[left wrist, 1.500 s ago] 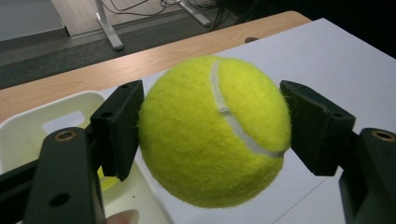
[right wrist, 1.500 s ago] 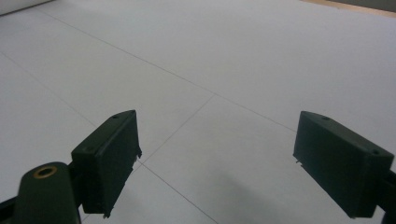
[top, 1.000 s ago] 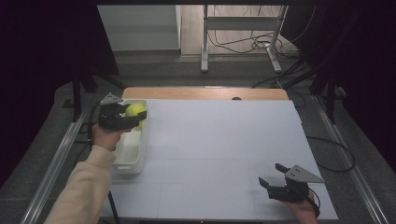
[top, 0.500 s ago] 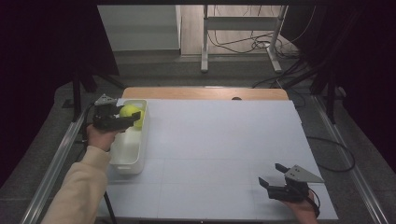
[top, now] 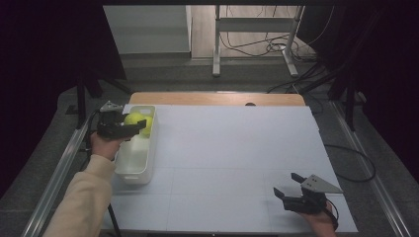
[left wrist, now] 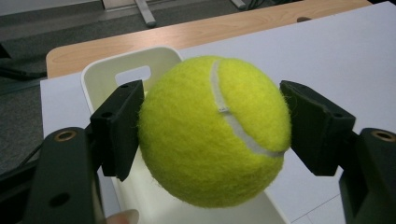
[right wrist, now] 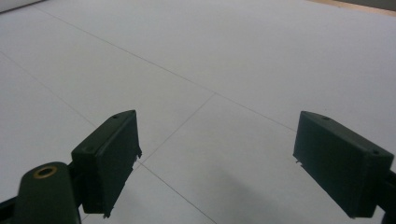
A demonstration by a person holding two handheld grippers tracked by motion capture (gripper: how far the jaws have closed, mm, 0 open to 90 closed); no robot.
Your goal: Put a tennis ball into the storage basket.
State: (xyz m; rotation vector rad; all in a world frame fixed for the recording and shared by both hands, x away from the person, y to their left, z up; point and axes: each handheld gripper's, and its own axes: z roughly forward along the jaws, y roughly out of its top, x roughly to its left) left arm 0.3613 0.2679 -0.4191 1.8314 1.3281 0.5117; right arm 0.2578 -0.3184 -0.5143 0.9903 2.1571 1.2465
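Note:
A yellow-green tennis ball (left wrist: 215, 130) is clamped between the two black jaws of my left gripper (left wrist: 212, 126). It hangs over the far end of a white oblong bin (left wrist: 116, 70). In the high view that gripper (top: 141, 126) sits at the table's left side, with the ball (top: 138, 120) above the bin (top: 133, 168). A hand in a cream sleeve holds it. My right gripper (top: 285, 184) rests low near the front right corner of the table. In the right gripper view its jaws (right wrist: 217, 154) stand wide apart with only the white table sheet between them.
The white sheet (top: 232, 148) covers most of the table, with a strip of wood (top: 217, 98) showing at the far edge. A metal rail (top: 59, 168) runs along the left side. Beyond the table are cables and a stand's legs on the floor.
My left gripper with the ball has drifted slightly to the left and nearer over the bin. The right gripper has stayed where it was.

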